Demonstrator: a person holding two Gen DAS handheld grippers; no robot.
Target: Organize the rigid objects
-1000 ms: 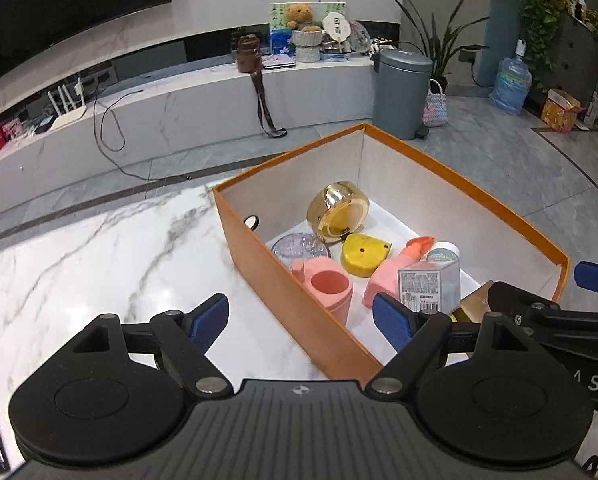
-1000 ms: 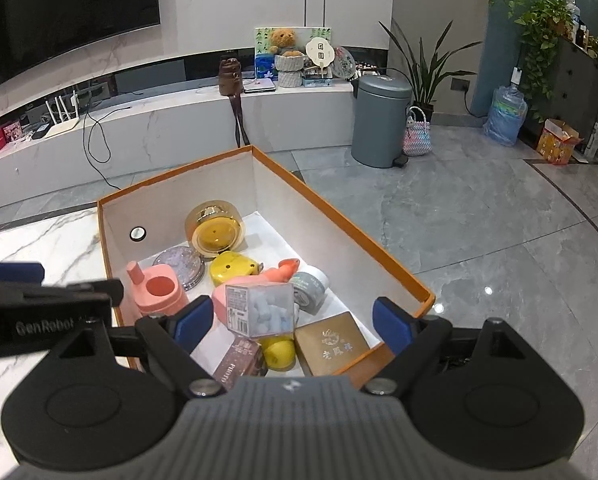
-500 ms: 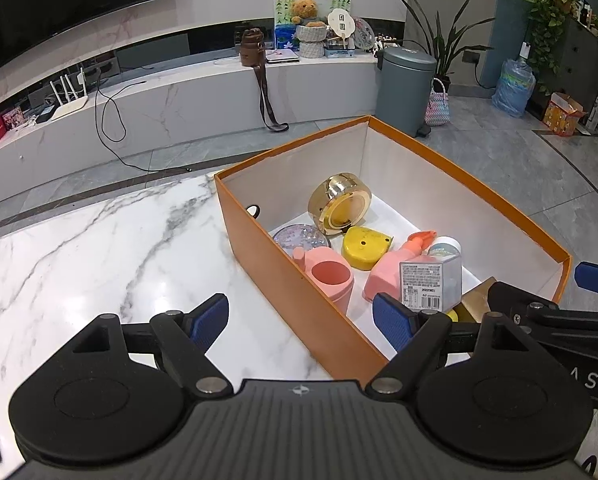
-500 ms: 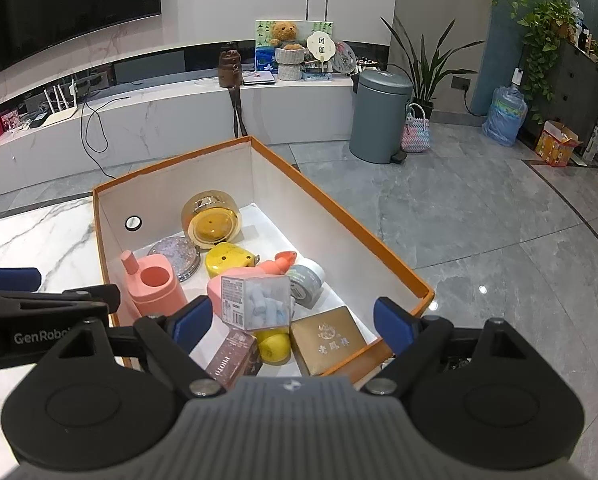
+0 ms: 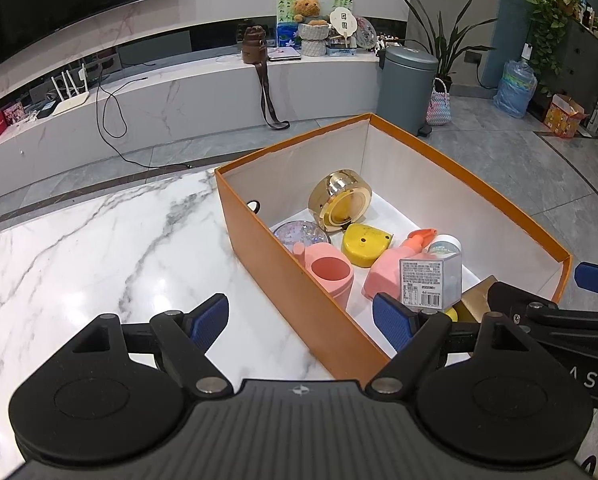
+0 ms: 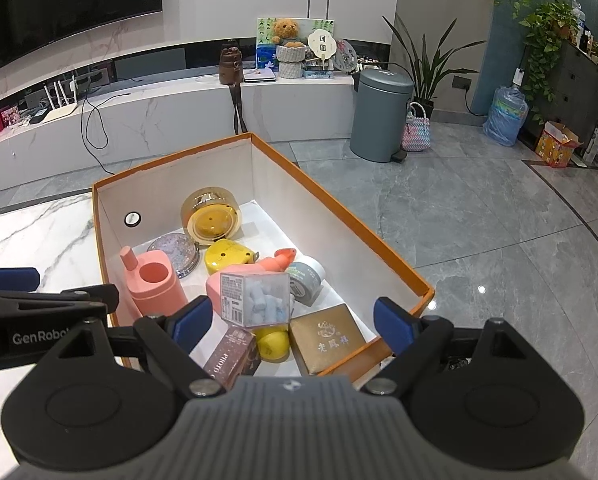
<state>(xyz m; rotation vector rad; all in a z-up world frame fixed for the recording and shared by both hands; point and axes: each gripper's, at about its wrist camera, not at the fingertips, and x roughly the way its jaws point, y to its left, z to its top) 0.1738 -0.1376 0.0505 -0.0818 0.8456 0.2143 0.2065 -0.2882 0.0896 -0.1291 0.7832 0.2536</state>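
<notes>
- the orange box (image 6: 403, 268) sat at the edge of the white marble desk (image 5: 99, 248), open at the top, its inside white.
- at the far end of the box a gold round tin (image 6: 211, 218) leaned on its side, with a glittery disc (image 6: 175, 250) and a yellow case (image 6: 227, 256) just in front of it.
- a pink cup (image 6: 153, 280) stood against the left wall; a pink bottle with an orange cap (image 5: 403, 256) lay near the middle, beside a small grey jar (image 6: 307, 276).
- a clear cube of pale blue pieces (image 6: 257, 300) rested on top of the pile, above a yellow round thing (image 6: 275, 344), a brown carton (image 6: 233, 360) and a flat gold box (image 6: 329, 338).
- the left gripper (image 5: 301, 318) hung over the box's near left wall, its blue fingers (image 5: 209, 316) spread wide and holding nothing.
- the right gripper (image 6: 291, 320) hung over the near end of the box, its fingers (image 6: 393, 324) wide apart and empty, clear of the cube.
</notes>
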